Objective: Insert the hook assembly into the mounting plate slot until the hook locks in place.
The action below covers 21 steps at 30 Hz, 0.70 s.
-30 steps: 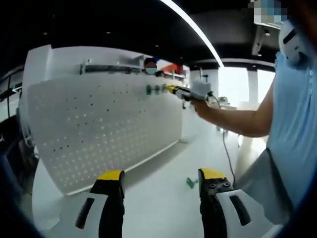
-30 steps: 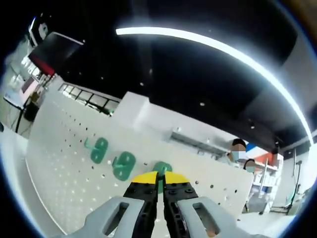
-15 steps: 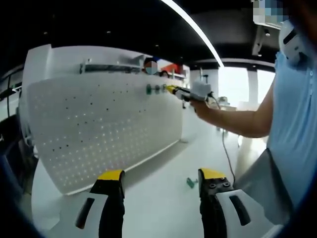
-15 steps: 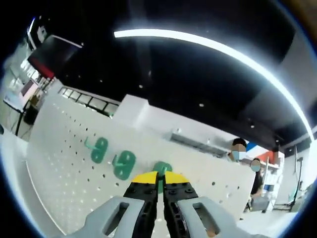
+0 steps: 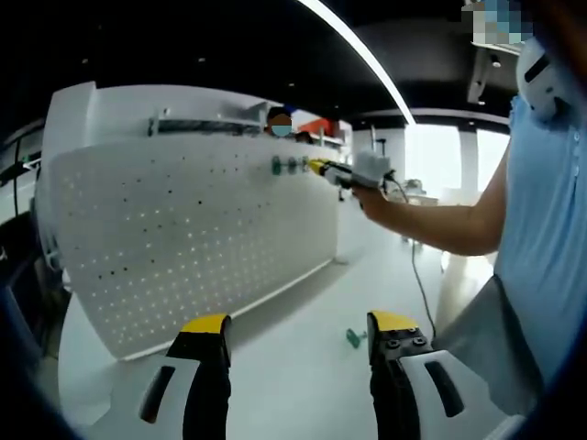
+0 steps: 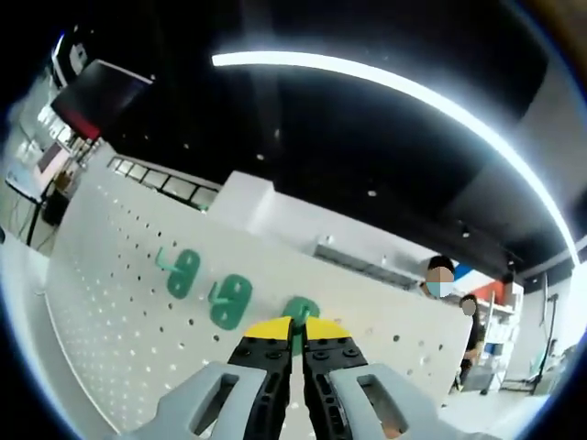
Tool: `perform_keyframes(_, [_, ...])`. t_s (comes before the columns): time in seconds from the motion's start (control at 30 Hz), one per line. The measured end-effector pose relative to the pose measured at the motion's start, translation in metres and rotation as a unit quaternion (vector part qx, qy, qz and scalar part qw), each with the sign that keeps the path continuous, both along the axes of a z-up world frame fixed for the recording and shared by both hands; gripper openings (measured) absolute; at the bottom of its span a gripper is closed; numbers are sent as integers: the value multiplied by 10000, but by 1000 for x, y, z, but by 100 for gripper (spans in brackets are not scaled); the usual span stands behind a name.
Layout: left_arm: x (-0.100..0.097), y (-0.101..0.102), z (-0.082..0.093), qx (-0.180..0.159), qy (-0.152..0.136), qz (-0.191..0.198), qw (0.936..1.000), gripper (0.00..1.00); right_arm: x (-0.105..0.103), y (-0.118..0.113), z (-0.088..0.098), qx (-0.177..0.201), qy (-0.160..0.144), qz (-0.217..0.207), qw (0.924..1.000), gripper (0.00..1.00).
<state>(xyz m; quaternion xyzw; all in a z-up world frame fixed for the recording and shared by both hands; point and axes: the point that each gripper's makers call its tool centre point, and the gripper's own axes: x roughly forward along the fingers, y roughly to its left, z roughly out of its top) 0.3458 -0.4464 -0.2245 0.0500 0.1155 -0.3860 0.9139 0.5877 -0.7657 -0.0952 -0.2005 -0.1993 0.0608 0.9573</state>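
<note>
1. My right gripper (image 6: 293, 337) pinched a green hook (image 6: 299, 316) against the white pegboard (image 6: 119, 312), near its top edge, beside two mounted hooks (image 6: 229, 302).
2. My left gripper (image 5: 298, 367) hung spread, holding nothing, above the worktop (image 5: 293, 367), where a spare hook (image 5: 353, 337) lay.

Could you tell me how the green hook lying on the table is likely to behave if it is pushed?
The hook looks small and thin, so probably light. The table looks smooth, so it would likely slide rather than roll. It looks like moulded plastic, probably stiff.
</note>
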Motion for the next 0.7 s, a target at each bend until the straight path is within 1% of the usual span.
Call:
perform_keyframes(0.03, [0,0,0,2,-3,-2,10000,62,1,-1,-1,-86,45,-69,9999,1])
perform_keyframes(0.17, [0,0,1,-2,-16,5,10000,62,1,0,-1,-217,39,-108,9997,1])
perform_keyframes(0.27, [0,1,1,-5,-17,10,10000,62,4,0,-5,-363,158,-170,9991,1])
perform_keyframes(0.33, [0,1,1,-13,-17,11,10000,62,5,0,-5,-411,175,-174,9989,1])
perform_keyframes(0.57, [0,1,0,-20,-16,7,10000,62,8,-3,-7,-271,315,-103,9991,2])
perform_keyframes(0.7, [0,1,0,-20,-21,7,10000,62,8,-2,-10,-259,379,-84,9989,5])
